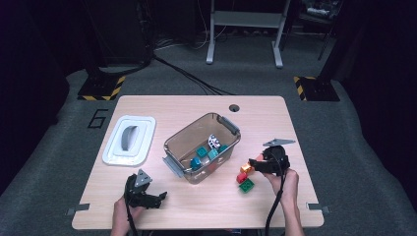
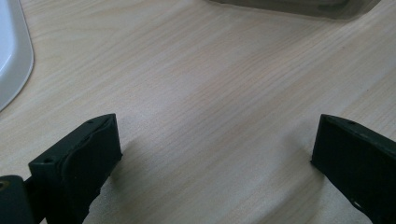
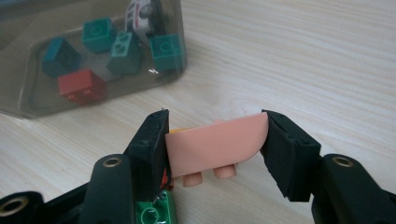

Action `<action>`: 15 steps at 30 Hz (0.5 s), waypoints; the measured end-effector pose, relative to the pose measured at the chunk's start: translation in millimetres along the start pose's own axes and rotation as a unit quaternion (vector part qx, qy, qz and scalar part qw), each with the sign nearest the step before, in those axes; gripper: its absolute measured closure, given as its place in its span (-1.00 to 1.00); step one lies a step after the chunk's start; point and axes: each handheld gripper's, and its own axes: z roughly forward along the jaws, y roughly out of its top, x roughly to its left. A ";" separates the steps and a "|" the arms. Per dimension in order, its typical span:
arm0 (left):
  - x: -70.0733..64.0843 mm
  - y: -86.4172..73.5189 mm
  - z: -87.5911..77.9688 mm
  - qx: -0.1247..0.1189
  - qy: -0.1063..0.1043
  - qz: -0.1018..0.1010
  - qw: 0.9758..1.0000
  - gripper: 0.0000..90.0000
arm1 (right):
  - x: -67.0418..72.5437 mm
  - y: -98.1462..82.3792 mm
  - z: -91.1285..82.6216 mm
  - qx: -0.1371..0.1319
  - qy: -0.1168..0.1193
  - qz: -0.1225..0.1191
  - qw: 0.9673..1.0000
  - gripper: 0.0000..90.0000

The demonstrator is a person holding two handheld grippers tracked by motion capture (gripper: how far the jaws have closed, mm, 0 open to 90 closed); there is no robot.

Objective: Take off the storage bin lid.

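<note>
Item one, your right gripper (image 3: pixel 215 140): jaws part-closed, pads clamped on either end of a salmon-pink plastic building brick with a rounded corner (image 3: pixel 215 144), studs pointing down toward the table; in the high view the right gripper (image 1: pixel 253 164) sits just right of the bin, with the brick lifted clear of the tabletop as far as can be judged. Item two, directly beneath and beside that grip: a small cluster of loose bricks on the table, namely an orange brick (image 1: pixel 245 168), a red brick (image 1: pixel 241 177) and a green studded brick (image 1: pixel 247 185), close together. Item three, a short way off: the clear smoky plastic storage bin with grey end latches (image 1: pixel 173 143), lid off, holding several teal bricks (image 3: pixel 97 31), one red cube (image 3: pixel 82 86) and a white-and-black toy piece (image 1: pixel 213 141). Item four: the bin's white lid with a grey handle (image 1: pixel 129 140), flat on the table to the left, well apart. Item five, your left gripper (image 2: pixel 215 154): jaws wide, nothing between them, resting over bare light wood table (image 2: pixel 210 84) near the front edge. Step in hand, as judged: carrying one picked brick to the bin. Next move calls for you to lift high enough to clear the bin's near wall, bring the brick over the opening, then part the jaws; three loose bricks remain.
</note>
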 end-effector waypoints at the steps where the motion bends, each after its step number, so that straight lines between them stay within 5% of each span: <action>1: 0.0 0.0 0.0 0.000 0.000 0.000 1.000 -0.97 | 0.8 1.9 -1.0 -0.001 -0.001 0.003 1.000 -0.03; 15: 0.5 0.2 -0.2 0.001 0.001 0.003 1.000 -0.97 | 4.0 32.1 -13.3 -0.024 0.004 -0.002 1.000 -0.03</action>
